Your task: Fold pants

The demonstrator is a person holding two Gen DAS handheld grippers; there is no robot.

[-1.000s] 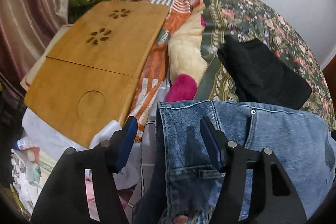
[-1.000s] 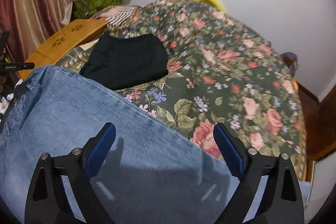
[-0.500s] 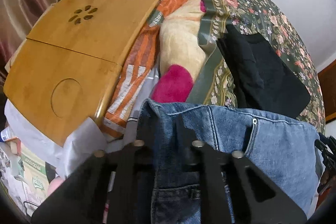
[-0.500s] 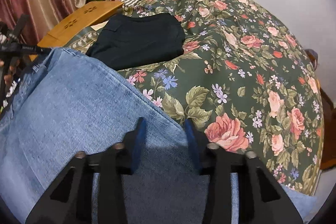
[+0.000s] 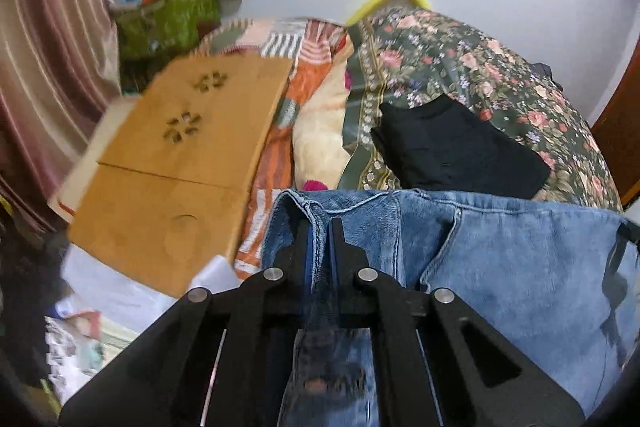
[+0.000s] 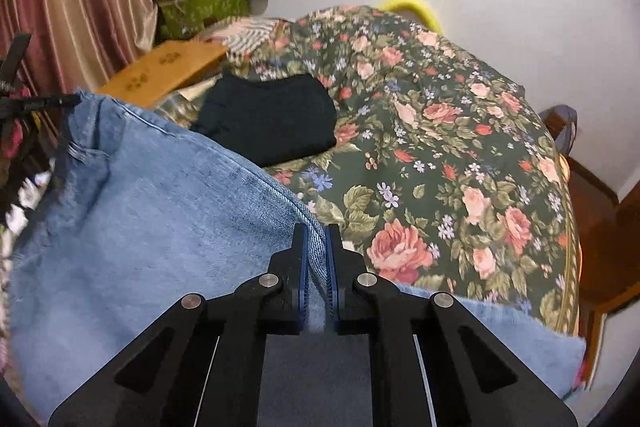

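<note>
Blue denim jeans [image 5: 500, 251] hang lifted above the floral bedspread [image 6: 440, 131]. My left gripper [image 5: 319, 227] is shut on the jeans' waistband edge near a seam. In the right wrist view the same jeans [image 6: 140, 227] spread to the left, and my right gripper [image 6: 316, 233] is shut on their stitched side edge. The left gripper's black tip [image 6: 40, 102] shows at the far left of that view, holding the waistband corner. The cloth is pulled fairly taut between the two grips.
A folded black garment [image 5: 460, 151] [image 6: 268, 115] lies on the bedspread behind the jeans. A wooden lap table [image 5: 176, 163] rests on striped bedding at the left. A green bag of clutter [image 5: 168, 15] and a curtain [image 5: 44, 75] stand beyond.
Both grippers went from open around the jeans' edge to shut on it. Both then rose, lifting the denim off the bed, the left more than the right.
</note>
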